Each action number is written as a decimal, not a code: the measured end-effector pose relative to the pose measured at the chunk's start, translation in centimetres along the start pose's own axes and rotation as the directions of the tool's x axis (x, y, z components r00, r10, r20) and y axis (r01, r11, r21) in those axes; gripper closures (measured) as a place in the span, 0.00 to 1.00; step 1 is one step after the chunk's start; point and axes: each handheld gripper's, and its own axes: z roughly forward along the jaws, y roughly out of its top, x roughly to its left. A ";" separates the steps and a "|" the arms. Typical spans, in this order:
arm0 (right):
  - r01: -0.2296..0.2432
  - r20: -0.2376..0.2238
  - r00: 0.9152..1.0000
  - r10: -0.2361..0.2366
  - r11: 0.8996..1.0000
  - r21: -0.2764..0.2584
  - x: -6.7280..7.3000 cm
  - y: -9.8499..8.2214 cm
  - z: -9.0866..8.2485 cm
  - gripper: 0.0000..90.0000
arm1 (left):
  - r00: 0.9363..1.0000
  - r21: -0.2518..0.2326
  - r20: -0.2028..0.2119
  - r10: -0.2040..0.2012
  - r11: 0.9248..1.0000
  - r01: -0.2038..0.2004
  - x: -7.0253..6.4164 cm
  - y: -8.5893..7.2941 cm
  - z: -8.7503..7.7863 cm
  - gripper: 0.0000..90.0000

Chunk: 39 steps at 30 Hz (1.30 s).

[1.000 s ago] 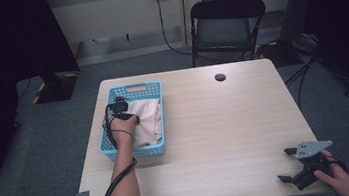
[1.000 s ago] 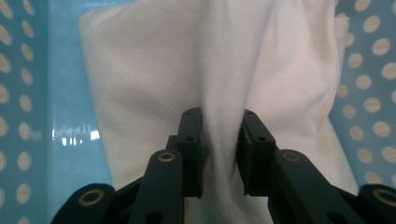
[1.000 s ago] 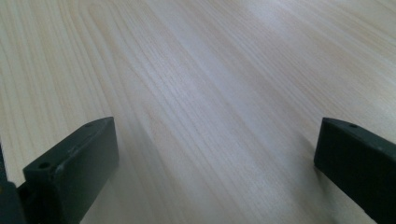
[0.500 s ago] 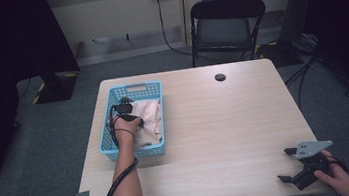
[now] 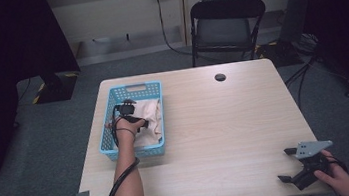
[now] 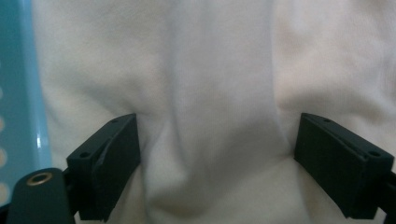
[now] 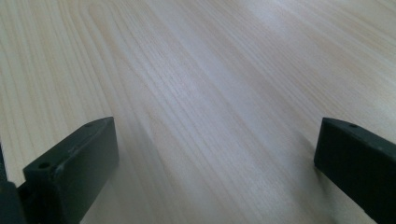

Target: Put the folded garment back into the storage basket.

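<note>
- Landmark: blue basket (image 5: pixel 107 117), perforated plastic, sitting on the left half of the wooden table (image 5: pixel 226 122).
- Cream cloth (image 5: pixel 150 117) lies bunched inside the basket, filling most of its floor and riding up against the right-hand wall.
- Left gripper (image 5: pixel 127 109) is down inside the basket, on top of the cloth, nearer the basket's left wall.
- Left gripper view: jaws have just been opening and now stand wide. A raised fold of cloth (image 6: pixel 219 130) sits between them, but the pads are not pressing on it, so nothing is held.
- Right gripper (image 5: pixel 292 168) rests on the table well away from the basket, at the near right corner. Jaws spread wide over bare wood (image 7: pixel 201 102), holding nothing.
- Handling, as judged: cloth looks soft, light and limp, with no stiffness. It should drape and sag from any single pinch point, and trailing ends could catch on the basket rim or its holes.
- Not fragile and not slippery; the fabric should seat well between flat pads.
- Best hold, as judged: pinch a raised ridge such as the fold now between the left jaws, closing fully so several layers are caught. A thin single layer may slide out.
- To spread or fold it, a second pinch at an edge or corner away from the basket's left wall would control the hang.
</note>
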 end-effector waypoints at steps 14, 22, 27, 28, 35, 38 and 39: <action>0.000 0.000 1.000 0.000 1.000 0.000 0.0 0.0 0.0 0.00 | 0.998 -0.024 0.051 -0.020 0.999 0.021 0.5 0.2 -0.9 0.07; 0.000 0.000 1.000 0.000 1.000 0.000 0.0 0.0 0.0 0.00 | 0.998 -0.040 0.018 0.063 0.997 -0.062 0.3 0.9 -3.8 0.47; 0.000 0.000 1.000 0.000 1.000 0.000 0.0 0.0 0.0 0.00 | 0.996 0.023 0.022 0.090 0.996 -0.090 0.1 0.4 -2.8 0.54; 0.000 0.000 1.000 0.000 1.000 0.000 0.0 0.0 0.0 0.00 | 0.996 0.038 0.014 0.086 0.996 -0.086 0.1 0.3 -2.5 0.54; 0.000 0.000 1.000 0.000 1.000 0.000 0.0 0.0 0.0 0.00 | 0.998 0.075 0.019 0.068 0.995 -0.069 0.1 0.1 -0.9 0.39; 0.000 0.000 1.000 0.000 1.000 0.000 0.0 0.0 0.0 0.00 | 0.998 0.049 0.022 0.067 0.997 -0.068 0.3 -0.2 -0.8 0.34; 0.000 0.000 1.000 0.000 1.000 0.000 0.0 0.0 0.0 0.00 | 0.998 0.041 0.017 0.060 0.997 -0.060 0.2 -0.2 -0.7 0.31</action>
